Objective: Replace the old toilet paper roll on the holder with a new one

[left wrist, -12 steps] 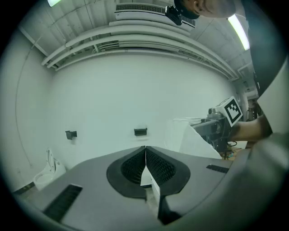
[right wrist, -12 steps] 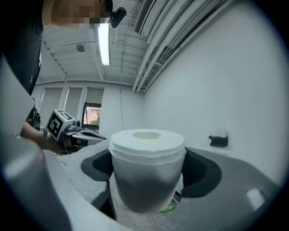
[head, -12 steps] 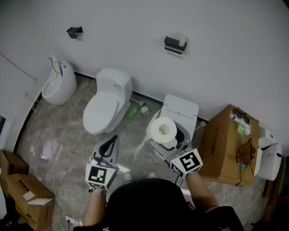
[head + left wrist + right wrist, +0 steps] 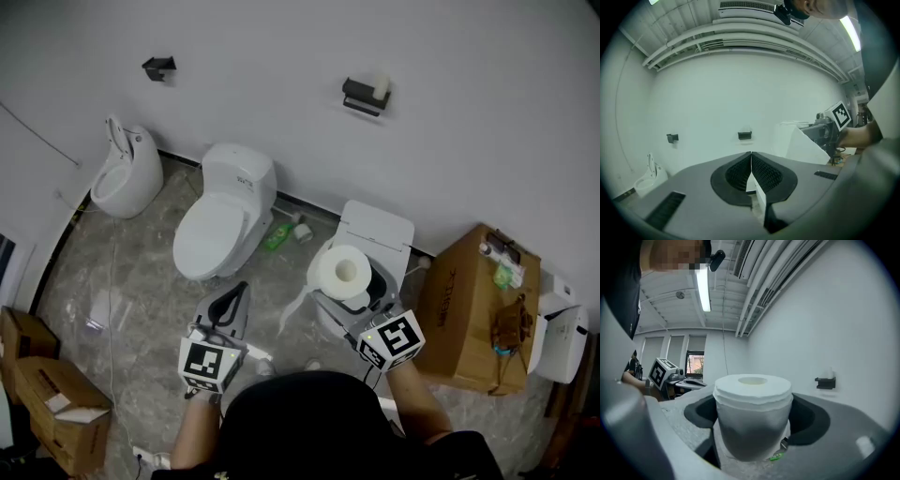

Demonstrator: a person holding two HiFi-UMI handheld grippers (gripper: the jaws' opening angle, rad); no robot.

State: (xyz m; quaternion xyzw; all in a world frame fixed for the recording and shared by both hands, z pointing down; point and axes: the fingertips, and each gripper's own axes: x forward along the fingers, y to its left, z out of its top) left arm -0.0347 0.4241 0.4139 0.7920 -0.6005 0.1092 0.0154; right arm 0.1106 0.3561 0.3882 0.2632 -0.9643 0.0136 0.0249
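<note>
The right gripper (image 4: pixel 360 298) clamps the fat white toilet paper roll (image 4: pixel 340 270) by its curved sides. It is probably light, soft and crushable. The black wall holder (image 4: pixel 360 95) waits at twelve o'clock. The left gripper (image 4: pixel 238 290) is closed and empty.

On the back wall: holder (image 4: pixel 365 95) with old roll (image 4: pixel 380 84) on top, well right of a hook (image 4: pixel 157 67). Below, left to right: urinal (image 4: pixel 124 173), toilet (image 4: pixel 225 211), bottle (image 4: pixel 277 234) on the floor, second toilet (image 4: pixel 377 228), cardboard box (image 4: pixel 473 300). Before the second toilet: new roll (image 4: pixel 342 270) between the right tongs (image 4: pixel 345 286); left tongs (image 4: pixel 225 309) further left.
</note>
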